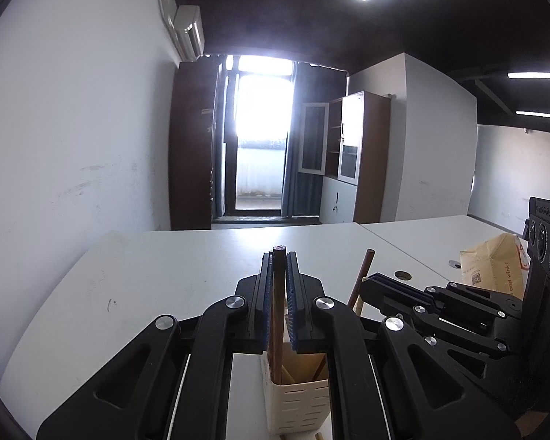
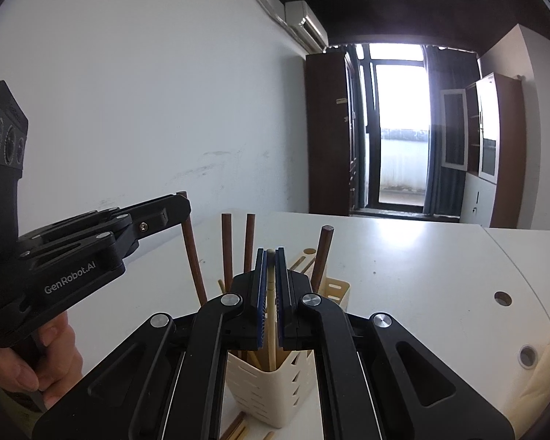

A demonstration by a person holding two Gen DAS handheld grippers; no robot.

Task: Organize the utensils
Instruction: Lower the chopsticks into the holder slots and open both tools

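A cream slotted utensil holder [image 1: 299, 399] stands on the white table [image 1: 165, 275], right under both grippers. My left gripper [image 1: 279, 260] is shut on a dark brown chopstick [image 1: 277, 315] that stands upright with its lower end inside the holder. My right gripper [image 2: 271, 256] is shut on a pale chopstick [image 2: 272, 330], which also reaches down into the holder [image 2: 271, 396]. In the right wrist view the left gripper [image 2: 181, 207] comes in from the left with its dark chopstick [image 2: 193, 260]. Three more dark chopsticks [image 2: 226, 245] lean in the holder.
A person's hand [image 2: 55, 352] grips the left tool's handle. Loose chopsticks [image 2: 234, 429] lie on the table in front of the holder. A tan paper bag [image 1: 495, 267] sits at the right. Cable holes [image 2: 502, 297] dot the tabletop; a white wall runs along the left.
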